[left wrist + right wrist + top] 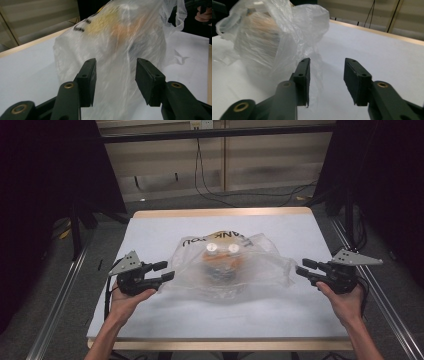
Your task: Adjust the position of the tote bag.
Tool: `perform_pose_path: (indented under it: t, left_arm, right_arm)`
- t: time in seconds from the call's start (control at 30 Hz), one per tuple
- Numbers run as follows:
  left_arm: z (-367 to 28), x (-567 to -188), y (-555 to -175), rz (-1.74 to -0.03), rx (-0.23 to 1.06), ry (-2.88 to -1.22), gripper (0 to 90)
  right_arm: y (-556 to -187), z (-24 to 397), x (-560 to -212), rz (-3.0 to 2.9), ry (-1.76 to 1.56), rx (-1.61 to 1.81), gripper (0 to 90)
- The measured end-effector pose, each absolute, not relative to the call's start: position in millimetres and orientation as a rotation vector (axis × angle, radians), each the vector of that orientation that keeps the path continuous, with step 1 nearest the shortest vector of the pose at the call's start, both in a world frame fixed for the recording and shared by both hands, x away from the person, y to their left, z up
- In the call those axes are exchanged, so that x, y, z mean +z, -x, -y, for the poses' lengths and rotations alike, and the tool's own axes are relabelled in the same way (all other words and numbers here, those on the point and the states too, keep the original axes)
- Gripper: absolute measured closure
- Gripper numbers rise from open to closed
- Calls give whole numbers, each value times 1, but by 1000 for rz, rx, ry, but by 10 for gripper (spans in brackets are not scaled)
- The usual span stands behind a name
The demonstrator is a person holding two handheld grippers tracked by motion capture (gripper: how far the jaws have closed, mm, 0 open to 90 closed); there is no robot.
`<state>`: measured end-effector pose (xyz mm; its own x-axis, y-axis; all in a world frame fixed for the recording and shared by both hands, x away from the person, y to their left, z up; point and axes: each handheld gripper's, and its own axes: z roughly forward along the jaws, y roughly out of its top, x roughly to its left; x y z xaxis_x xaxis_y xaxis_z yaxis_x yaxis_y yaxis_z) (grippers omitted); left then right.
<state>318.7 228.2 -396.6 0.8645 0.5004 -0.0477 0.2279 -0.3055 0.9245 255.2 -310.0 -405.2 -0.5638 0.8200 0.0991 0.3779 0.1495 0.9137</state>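
From the high view, a clear plastic bag (227, 265) lies near the middle of the white tabletop (150, 315), slumped over something orange with two round white caps (222, 248) showing through the film. Black lettering runs along the bag's far edge. The left gripper (164, 271) sits just off the bag's left side, its jaws parted with nothing between them; the person's left hand (125, 302) holds it from below. The right gripper (306, 268) is at the bag's right side, just beside the crinkled edge of the film, jaws likewise apart and empty, held by the right hand (345, 302). Cables (210, 185) trail across the floor beyond the tabletop.

In the left gripper view, the two black jaws stand moderately apart — the bag (120, 42) rises just beyond them, blurred, with yellow and orange glowing through and black letters near its top. The pads do not press on the film.

In the right gripper view, the jaws are again moderately open and hold nothing. The bag (274, 32) bulges up at the left, its loose film hanging just behind the left jaw — whether it touches I cannot tell. The bare tabletop (374, 47) stretches away to its wooden edge.
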Motion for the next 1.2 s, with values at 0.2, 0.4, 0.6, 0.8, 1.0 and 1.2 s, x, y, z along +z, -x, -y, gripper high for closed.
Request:
perform_pose_path:
  t: [0.2,0.4,0.6,0.8,1.0,1.2]
  left_arm:
    - [-203,-392,-327,-501,298,-1910,505]
    - [-181,-394,-344,-484,310,-1941,530]
    - [-164,-398,-352,-471,269,-1946,775]
    - [-159,-396,-353,-442,252,-1947,900]
    - [-158,-386,-353,-433,249,-1911,900]
    - [-155,-378,-355,-405,247,-1898,900]
  right_arm:
    - [-257,296,-387,-2004,-1073,1438,537]
    - [-256,301,-382,-1989,-1073,1431,539]
    - [-246,310,-388,-1999,-1090,1409,539]
    - [-237,310,-381,-2004,-1045,1444,507]
    - [-261,277,-384,-2089,-989,1475,445]
    - [-291,239,-384,-2168,-914,1463,427]
